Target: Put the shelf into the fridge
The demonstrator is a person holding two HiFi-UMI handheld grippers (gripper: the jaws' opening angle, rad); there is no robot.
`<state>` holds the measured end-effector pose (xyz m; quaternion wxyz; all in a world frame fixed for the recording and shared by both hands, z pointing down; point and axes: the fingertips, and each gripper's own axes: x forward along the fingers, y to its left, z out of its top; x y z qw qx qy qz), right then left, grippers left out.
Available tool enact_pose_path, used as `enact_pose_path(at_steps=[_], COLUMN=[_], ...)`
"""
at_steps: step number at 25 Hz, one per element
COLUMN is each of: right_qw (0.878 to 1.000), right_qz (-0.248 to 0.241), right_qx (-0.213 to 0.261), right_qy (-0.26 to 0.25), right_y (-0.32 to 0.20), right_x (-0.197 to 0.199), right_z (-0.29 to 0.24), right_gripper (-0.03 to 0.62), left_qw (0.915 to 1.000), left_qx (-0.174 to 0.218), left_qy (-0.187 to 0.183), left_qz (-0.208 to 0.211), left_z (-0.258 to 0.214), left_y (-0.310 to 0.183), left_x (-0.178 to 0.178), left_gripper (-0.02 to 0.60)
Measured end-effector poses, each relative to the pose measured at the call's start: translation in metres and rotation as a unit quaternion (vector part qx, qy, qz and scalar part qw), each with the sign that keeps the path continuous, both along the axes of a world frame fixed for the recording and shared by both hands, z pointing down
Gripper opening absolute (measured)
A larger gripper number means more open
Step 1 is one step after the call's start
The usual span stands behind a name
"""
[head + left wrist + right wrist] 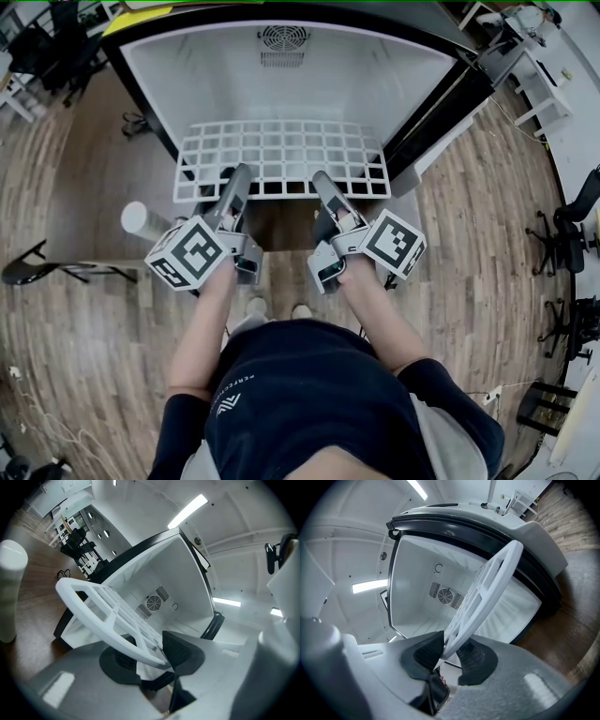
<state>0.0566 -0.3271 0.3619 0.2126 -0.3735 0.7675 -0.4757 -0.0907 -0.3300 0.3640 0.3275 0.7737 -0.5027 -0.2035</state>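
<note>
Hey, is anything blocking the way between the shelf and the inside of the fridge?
Nothing visible does. The white grid shelf sits level at the mouth of the open fridge, and the cavity behind it looks bare back to the rear fan vent.

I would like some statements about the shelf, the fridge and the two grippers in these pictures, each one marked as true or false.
1. The near edge of the white shelf sits between the jaws of both the left gripper and the right gripper. True.
2. The shelf is a solid glass plate. False: it is an open white grid.
3. Food is stored in the fridge. False: only white walls and a round fan grille show inside.
4. A white cylinder stands on the wooden floor, left of the left gripper. True.
</note>
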Motion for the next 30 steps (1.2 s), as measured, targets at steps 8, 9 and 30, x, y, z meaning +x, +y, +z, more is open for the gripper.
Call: enact_pose_path(at_steps=[8,9,30], right_qw=[1.0,1.0,1.0], right_qz=[0.008,0.009,0.016], right_qx=[0.003,0.004,0.018], right_qy=[0.003,0.004,0.01], right_y=[-0.012,-0.013,-0.022], right_x=[-0.001,-0.001,-0.002], right_z=[0.004,0.004,0.005], right_gripper=[0.084,0.084,0.091], left_qw=[0.9998,0.9998,0.9999], left_qx=[0.004,0.005,0.012], left_qy=[0.01,0.01,-0.004], left_qz=[0.014,0.015,-0.002], left_z=[0.005,0.005,0.007], left_y=[-0.013,-0.015,-0.025], left_x=[0.002,0.003,0.001], left_gripper=[0.163,0.163,0.164])
